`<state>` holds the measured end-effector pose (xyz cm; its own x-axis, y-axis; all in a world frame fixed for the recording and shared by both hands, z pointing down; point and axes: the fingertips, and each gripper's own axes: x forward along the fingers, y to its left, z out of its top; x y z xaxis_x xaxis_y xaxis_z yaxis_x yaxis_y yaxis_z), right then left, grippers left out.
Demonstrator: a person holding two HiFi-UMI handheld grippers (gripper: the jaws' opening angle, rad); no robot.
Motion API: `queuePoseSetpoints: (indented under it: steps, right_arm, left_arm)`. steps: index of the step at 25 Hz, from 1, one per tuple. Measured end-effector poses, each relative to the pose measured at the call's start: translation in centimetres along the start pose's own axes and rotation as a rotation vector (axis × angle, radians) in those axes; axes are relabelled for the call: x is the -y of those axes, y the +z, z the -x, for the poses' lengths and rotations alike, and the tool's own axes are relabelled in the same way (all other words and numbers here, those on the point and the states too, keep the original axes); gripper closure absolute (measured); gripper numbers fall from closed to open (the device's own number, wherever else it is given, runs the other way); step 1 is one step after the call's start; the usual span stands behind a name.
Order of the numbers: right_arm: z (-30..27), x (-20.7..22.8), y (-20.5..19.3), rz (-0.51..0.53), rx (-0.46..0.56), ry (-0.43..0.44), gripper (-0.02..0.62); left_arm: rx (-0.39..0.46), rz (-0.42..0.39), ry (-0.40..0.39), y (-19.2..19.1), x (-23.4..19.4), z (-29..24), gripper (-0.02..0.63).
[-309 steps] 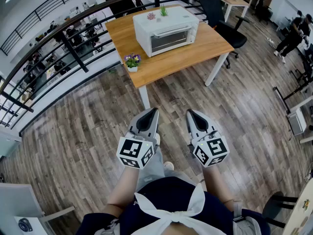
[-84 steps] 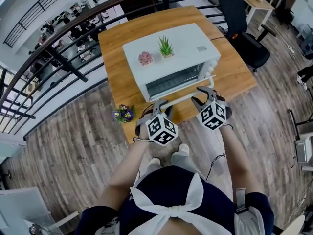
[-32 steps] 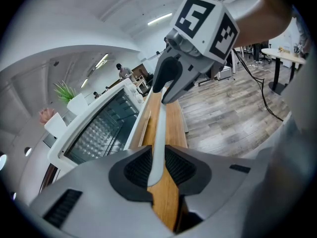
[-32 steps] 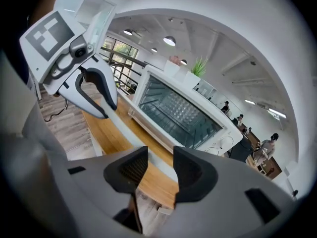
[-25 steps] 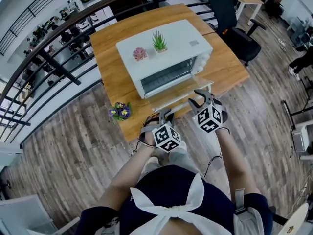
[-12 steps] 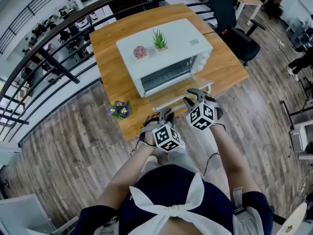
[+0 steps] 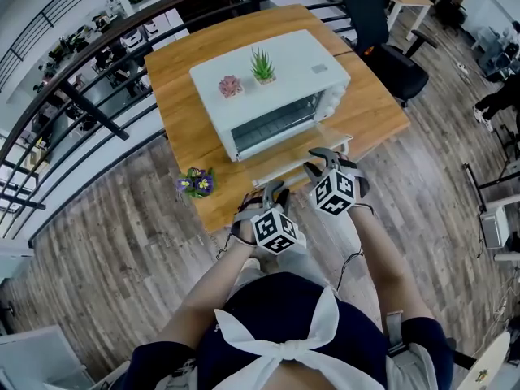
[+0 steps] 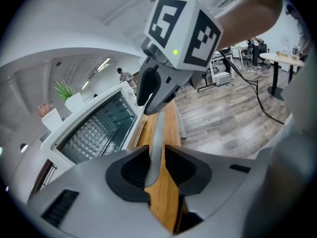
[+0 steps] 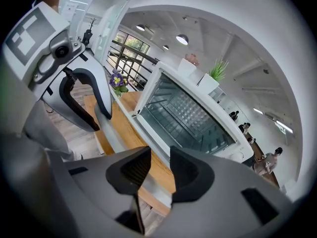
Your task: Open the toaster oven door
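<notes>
On 1 table (image 7: 175, 128), 1 open toaster oven (image 7: 305, 55); left gripper (image 7: 272, 188) jaws clamping its handle (image 8: 156, 130), right gripper (image 7: 323, 158) jaws closing round it.

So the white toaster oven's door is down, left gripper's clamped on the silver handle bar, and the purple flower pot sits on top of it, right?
No: the purple flower pot stands on the wooden table beside the white toaster oven, not on top, as the head view shows. The door is down, and the left gripper is clamped on the silver handle bar.
</notes>
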<state>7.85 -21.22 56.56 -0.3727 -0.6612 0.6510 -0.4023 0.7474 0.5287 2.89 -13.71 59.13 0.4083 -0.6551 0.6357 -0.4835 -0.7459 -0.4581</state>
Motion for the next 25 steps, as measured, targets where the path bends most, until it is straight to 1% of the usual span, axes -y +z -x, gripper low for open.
queuePoseSetpoints:
  steps: [4, 10, 13, 19, 22, 25]
  right_arm:
    - [0.0, 0.1, 0.1, -0.009, 0.006, -0.001, 0.469]
    - [0.0, 0.1, 0.1, -0.021, 0.002, -0.006, 0.469]
    - [-0.1, -0.2, -0.3, -0.020, -0.009, -0.002, 0.469]
    - [0.0, -0.8, -0.9, -0.017, -0.034, 0.003, 0.469]
    - [0.0, -1.0, -0.9, -0.019, -0.040, 0.003, 0.469]
    - [0.0, -1.2, -1.1, -0.022, -0.045, 0.003, 0.469]
  left_arm:
    - [0.013, 0.080, -0.046, 0.4, -0.2, 0.3, 0.514]
    - [0.038, 0.203, -0.083, 0.8, -1.2, 1.4, 0.515]
    - [0.058, 0.230, -0.088, 1.1, -1.6, 2.1, 0.518]
    - [0.110, 0.300, -0.108, 2.0, -2.9, 3.8, 0.552]
    - [0.140, 0.341, -0.097, 2.2, -3.9, 4.4, 0.565]
    - [0.151, 0.372, -0.079, 2.0, -4.9, 4.8, 0.573]
